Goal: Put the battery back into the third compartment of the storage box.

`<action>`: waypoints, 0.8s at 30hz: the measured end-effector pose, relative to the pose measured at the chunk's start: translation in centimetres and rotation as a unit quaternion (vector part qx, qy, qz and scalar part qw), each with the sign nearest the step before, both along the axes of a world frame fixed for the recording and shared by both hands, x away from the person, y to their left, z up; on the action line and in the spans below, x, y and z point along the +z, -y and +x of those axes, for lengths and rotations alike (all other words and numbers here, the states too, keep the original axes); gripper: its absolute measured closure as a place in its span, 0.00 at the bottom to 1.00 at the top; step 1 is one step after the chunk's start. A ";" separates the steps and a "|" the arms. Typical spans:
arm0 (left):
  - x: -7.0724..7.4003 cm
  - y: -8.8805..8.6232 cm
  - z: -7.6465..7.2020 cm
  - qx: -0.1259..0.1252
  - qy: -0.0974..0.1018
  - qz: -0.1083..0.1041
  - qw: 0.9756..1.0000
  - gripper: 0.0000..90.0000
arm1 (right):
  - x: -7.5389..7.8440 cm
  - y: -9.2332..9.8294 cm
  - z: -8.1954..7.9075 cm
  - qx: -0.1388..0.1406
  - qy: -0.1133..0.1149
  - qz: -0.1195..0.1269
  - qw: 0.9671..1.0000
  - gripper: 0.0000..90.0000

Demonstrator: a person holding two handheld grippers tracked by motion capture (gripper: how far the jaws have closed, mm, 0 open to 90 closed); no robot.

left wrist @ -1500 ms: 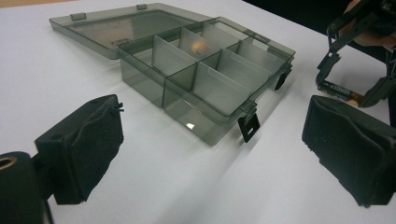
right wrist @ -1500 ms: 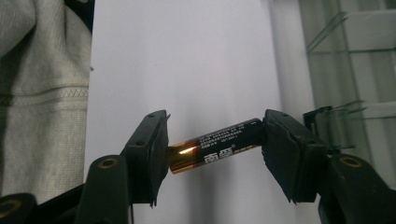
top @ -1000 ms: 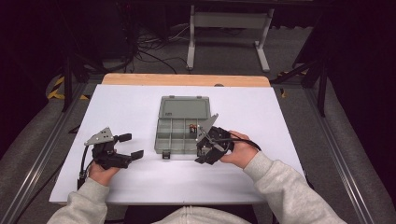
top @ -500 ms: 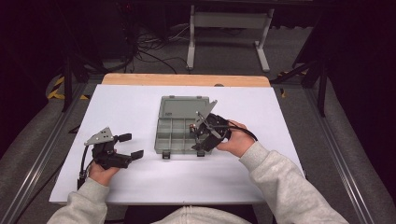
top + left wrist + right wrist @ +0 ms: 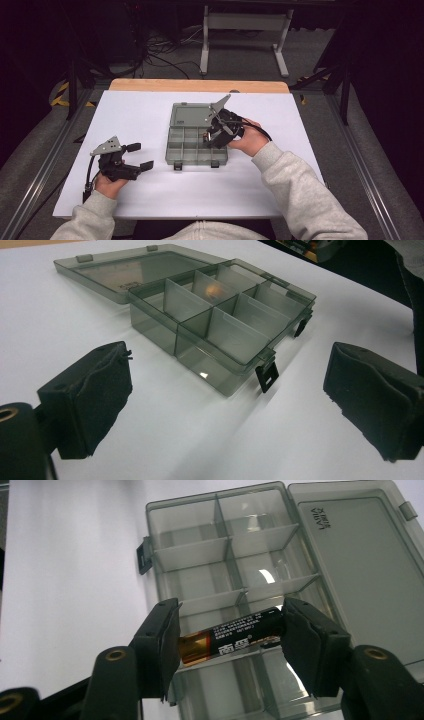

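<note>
Right now my right gripper (image 5: 230, 640) has its jaws clamped end to end on a black and copper battery (image 5: 235, 635), which lies crosswise between the pads above the divided compartments of the smoky grey organiser box (image 5: 220, 570). The box sits open in the middle of the white desk (image 5: 140, 120), its lid (image 5: 192, 116) laid flat on the far side and two black latches on its near edge. Off to the left, my left gripper (image 5: 140, 157) rests on the desk with its jaws spread wide and empty, aimed at the box's near left corner.
</note>
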State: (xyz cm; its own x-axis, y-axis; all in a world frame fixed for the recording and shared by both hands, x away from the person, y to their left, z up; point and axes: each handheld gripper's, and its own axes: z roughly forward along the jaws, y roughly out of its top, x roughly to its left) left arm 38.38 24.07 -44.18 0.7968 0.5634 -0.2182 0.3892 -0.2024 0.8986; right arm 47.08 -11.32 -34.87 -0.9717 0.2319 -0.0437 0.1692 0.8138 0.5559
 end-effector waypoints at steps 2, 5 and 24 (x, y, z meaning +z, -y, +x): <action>0.0 0.0 0.0 0.001 -0.001 -0.001 1.000 0.07 | 0.0 -0.2 0.7 -0.008 0.000 0.003 1.000 0.47; 0.0 0.0 0.1 -0.002 0.001 0.002 1.000 0.07 | -0.1 -0.3 1.3 -0.013 0.001 0.002 1.000 0.47; -0.1 0.0 0.1 -0.002 0.001 0.004 1.000 0.07 | -0.3 -1.0 4.7 -0.045 -0.005 -0.001 0.999 0.47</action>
